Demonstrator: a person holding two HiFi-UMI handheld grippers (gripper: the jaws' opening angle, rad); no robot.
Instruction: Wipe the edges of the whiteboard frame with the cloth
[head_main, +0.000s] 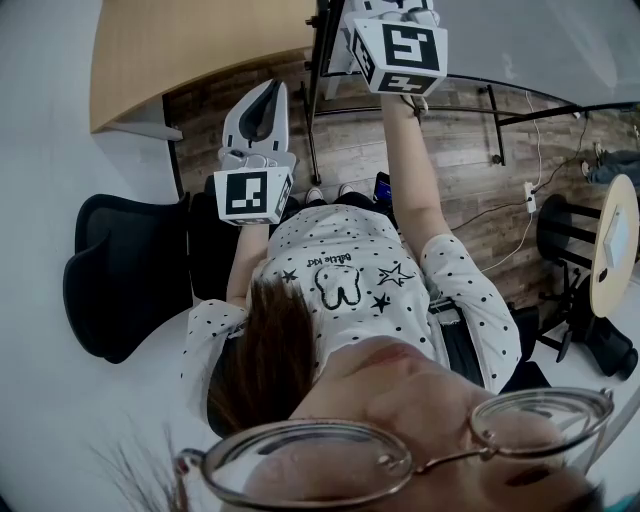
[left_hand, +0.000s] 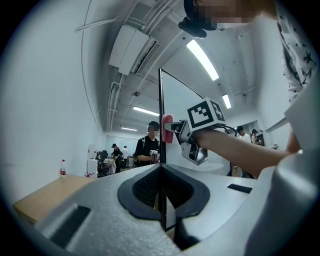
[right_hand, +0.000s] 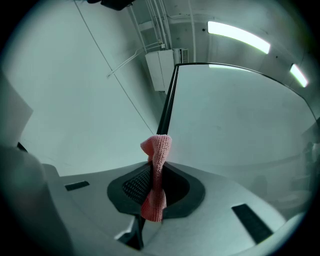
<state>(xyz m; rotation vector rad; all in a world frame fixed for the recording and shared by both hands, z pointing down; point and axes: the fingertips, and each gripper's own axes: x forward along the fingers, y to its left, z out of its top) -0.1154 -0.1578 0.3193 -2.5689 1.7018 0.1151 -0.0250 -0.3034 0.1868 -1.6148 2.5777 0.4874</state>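
Observation:
The whiteboard's black frame edge (left_hand: 160, 110) stands upright and runs straight into my left gripper (left_hand: 161, 172), whose jaws are shut on it. Higher on the same edge, my right gripper (right_hand: 156, 186) is shut on a pink knitted cloth (right_hand: 157, 167) that is wrapped around the frame (right_hand: 169, 100). From the left gripper view, the cloth (left_hand: 167, 128) shows as a pink lump pressed to the edge, with the right gripper's marker cube beside it. In the head view both arms are raised along the frame (head_main: 316, 90), the left gripper (head_main: 264, 108) below the right.
The whiteboard's black stand legs (head_main: 495, 110) spread over the wood floor. A wooden table (head_main: 180, 50) and a black chair (head_main: 120, 270) lie to the left, and a round side table (head_main: 612, 240) to the right. People (left_hand: 148, 145) stand in the background.

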